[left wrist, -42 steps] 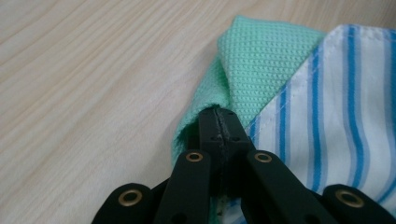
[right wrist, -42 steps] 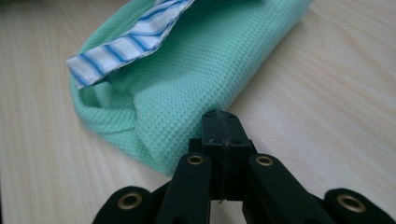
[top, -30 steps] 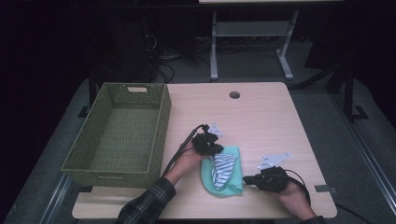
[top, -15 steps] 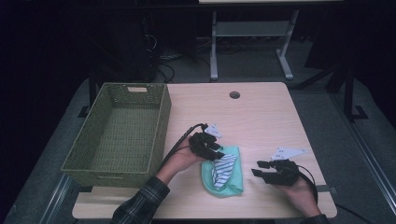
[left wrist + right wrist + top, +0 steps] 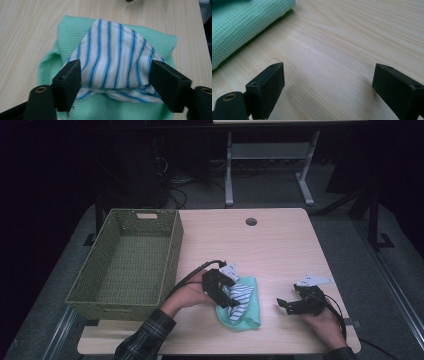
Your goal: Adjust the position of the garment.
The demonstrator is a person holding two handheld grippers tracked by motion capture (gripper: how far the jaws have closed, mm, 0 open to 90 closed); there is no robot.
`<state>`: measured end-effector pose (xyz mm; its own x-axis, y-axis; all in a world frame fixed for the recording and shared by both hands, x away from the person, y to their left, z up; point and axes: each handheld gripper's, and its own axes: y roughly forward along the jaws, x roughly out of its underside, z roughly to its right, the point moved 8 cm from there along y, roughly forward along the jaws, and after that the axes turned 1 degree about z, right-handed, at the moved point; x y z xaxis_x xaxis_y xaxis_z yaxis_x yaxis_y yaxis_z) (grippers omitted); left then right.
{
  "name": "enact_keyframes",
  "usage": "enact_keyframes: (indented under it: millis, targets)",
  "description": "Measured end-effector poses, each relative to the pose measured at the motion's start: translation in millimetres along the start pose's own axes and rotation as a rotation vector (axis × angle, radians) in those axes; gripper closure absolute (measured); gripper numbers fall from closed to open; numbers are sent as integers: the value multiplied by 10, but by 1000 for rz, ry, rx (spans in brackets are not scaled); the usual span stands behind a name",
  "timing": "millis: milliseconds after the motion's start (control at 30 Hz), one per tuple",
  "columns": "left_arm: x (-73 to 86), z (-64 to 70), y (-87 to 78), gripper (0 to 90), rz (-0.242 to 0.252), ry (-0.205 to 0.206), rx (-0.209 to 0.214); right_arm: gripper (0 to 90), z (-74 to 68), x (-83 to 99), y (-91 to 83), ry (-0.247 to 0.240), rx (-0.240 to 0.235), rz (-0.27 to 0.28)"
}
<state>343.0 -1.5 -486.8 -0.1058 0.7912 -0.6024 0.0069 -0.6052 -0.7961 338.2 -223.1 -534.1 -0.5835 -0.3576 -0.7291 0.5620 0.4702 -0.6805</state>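
- High view: left gripper (image 5: 227, 292) over the striped cloth (image 5: 241, 296), which lies on the green cloth (image 5: 245, 312) near the table's (image 5: 280, 250) front edge, beside the wicker basket (image 5: 127, 260). Right gripper (image 5: 295, 304) well apart.
- Left gripper view: jaws wide, straddling striped cloth (image 5: 115, 57); nothing pinched. Step judged: pre-grasp. Next: lower, close.
- Right gripper view: jaws wide, empty, above bare wood; green cloth (image 5: 244, 22) at corner.

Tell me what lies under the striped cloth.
The striped cloth lies on a green cloth, whose edges show around it. The green cloth rests on the wooden table. Whatever sits beneath the striped cloth's middle is covered and cannot be seen.
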Motion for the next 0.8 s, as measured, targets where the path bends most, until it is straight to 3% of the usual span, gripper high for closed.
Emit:
enact_keyframes:
  millis: [400,667,800]
  targets:
    - [140,43,229,126,-127,102,-32,97,9,21,35,-33,29,2]
    - [212,23,295,124,-163,114,-36,99,8,23,33,-32,30,1]
    - [228,9,304,125,-158,82,-18,100,7,25,31,-33,29,0]
